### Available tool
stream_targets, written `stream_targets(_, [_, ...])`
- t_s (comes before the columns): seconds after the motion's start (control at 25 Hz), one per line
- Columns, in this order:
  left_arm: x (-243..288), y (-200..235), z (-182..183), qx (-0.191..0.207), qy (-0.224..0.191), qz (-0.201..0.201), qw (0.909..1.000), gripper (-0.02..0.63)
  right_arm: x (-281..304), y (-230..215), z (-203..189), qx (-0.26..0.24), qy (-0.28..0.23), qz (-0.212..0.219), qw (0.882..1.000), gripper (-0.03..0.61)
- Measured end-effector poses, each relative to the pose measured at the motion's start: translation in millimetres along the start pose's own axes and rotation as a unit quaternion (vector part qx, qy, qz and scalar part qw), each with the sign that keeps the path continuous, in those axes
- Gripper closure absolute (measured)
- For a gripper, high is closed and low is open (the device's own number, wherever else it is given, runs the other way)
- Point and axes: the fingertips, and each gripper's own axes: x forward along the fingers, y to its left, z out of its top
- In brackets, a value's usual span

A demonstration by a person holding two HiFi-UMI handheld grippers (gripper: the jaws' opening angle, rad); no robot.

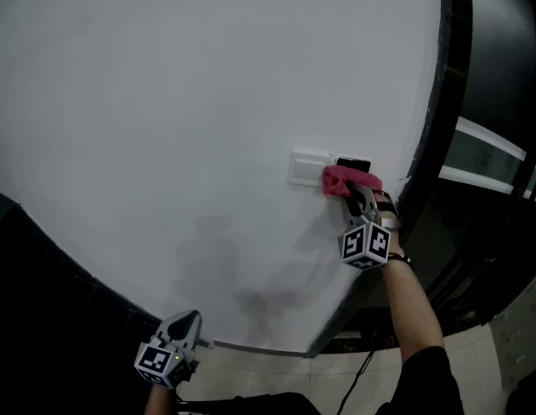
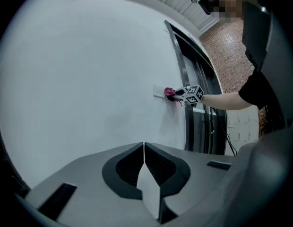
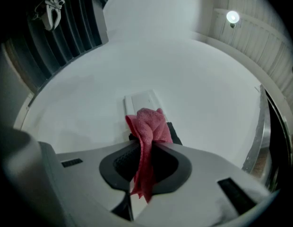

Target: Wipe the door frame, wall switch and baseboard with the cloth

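A white wall switch (image 1: 307,168) sits on the white wall, left of a small black plate (image 1: 354,164). My right gripper (image 1: 358,193) is shut on a pink cloth (image 1: 347,180), which presses against the wall at the switch's right end. In the right gripper view the pink cloth (image 3: 147,141) is bunched between the jaws and covers the near end of the switch (image 3: 142,100). My left gripper (image 1: 187,325) hangs low near the wall's bottom edge, shut with nothing in it; its jaws (image 2: 143,167) meet in the left gripper view. The dark door frame (image 1: 439,85) runs up the right side.
A glass door with a pale band (image 1: 488,154) lies beyond the frame. A black cable (image 1: 361,372) trails on the tiled floor (image 1: 337,379) below. A dark panel (image 1: 43,318) fills the lower left. The person's forearm (image 1: 412,305) extends behind the right gripper.
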Motion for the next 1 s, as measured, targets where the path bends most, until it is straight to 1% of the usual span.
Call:
stream_targets(0.16, [13, -14, 4, -0.002, -0.006, -0.019, 0.9998, 0.623, 0, 7, -3, 0.004, 0.003, 0.009, 1.0, 0.529])
stream_targets(0.32, [19, -25, -3, -0.01, 0.014, -0.032, 0.9993, 0.623, -1, 13, -4, 0.028, 0.008, 0.026, 0.999, 0.529])
stream_targets(0.4, [19, -26, -9, -0.011, 0.021, -0.03, 0.9993, 0.623, 0, 14, -3, 0.038, 0.012, 0.034, 0.999, 0.529])
stream_targets(0.6, [13, -26, -18, -0.022, 0.021, -0.025, 0.9992, 0.623, 1, 19, -5, 0.031, 0.019, 0.043, 0.998, 0.529])
stream_targets(0.76, [16, -23, -25, -0.027, 0.031, -0.019, 0.999, 0.623, 3, 25, -9, 0.054, 0.017, 0.052, 0.997, 0.529])
stream_targets(0.88, [15, -24, -25, -0.03, 0.036, -0.017, 0.9988, 0.623, -5, 16, 5, 0.065, -0.007, 0.047, 0.997, 0.529])
stream_targets(1.0, [8, -21, -22, -0.028, 0.035, -0.016, 0.9989, 0.623, -12, -14, 37, 0.075, -0.037, 0.02, 0.996, 0.529])
